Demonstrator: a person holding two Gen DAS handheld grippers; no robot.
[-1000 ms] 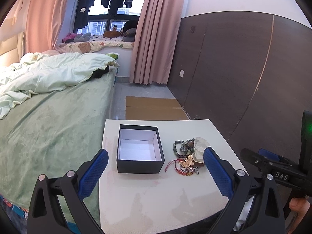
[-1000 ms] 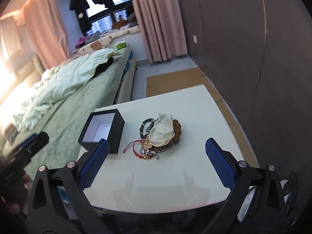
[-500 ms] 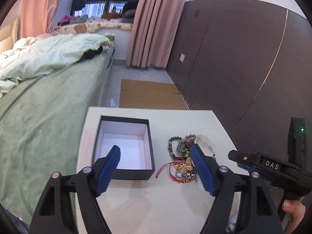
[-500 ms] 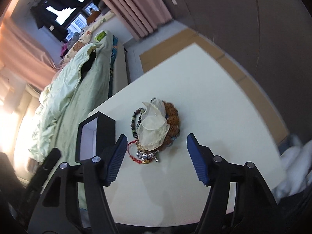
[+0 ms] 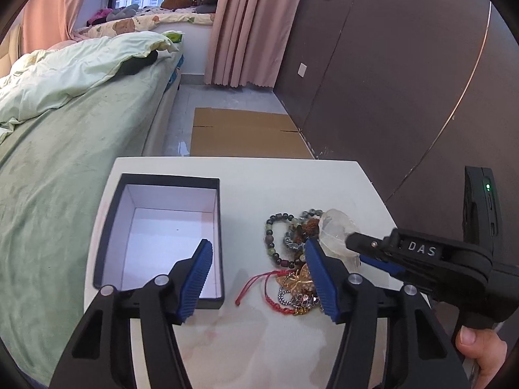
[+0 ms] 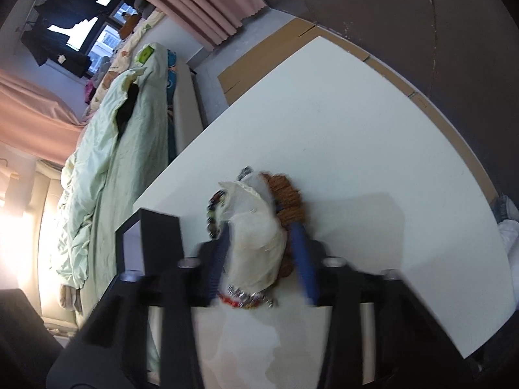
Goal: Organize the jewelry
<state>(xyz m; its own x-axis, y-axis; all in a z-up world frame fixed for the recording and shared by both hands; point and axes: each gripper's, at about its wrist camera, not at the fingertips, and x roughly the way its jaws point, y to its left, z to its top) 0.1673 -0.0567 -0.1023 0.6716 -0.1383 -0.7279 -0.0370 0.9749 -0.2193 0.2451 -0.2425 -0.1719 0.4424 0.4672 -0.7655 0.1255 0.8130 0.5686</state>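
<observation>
white tabletop (image 5: pixel 292 175) fills the left wrist view, with a black box (image 5: pixel 159 236), white-lined and empty, just left of a heap of jewelry (image 5: pixel 296 259). the heap holds a dark beaded bracelet (image 5: pixel 275 240), a red cord bracelet (image 5: pixel 266 287), a gold butterfly piece (image 5: pixel 296 280) and a translucent pouch (image 5: pixel 337 233) on top. the left gripper (image 5: pixel 259 275) hangs released, fingers wide, one blue pad over the box's near right corner and the other at the heap's right edge, touching nothing that i can see. the right gripper's tip (image 5: pixel 360 246) comes in from the right, at the pouch.

from the right wrist view, blurred, the right gripper (image 6: pixel 262 259) straddles the pouch (image 6: pixel 256 236): a blue pad lies on either side, jaws narrowed round it. whether they already pinch it i cannot tell. a brown knobbly bead bracelet (image 6: pixel 288 194) curls beside the far pad and could get caught in the grip. the pouch's long axis runs along the fingers, away from the camera, so the jaws cross its narrow width. the box's dark wall (image 6: pixel 162 236) stands just left.

i judge the right gripper the nearer one, and the box lies to its left, so the carry goes leftward. only the left view shows the box empty; only the right view shows the brown bracelet plainly.
</observation>
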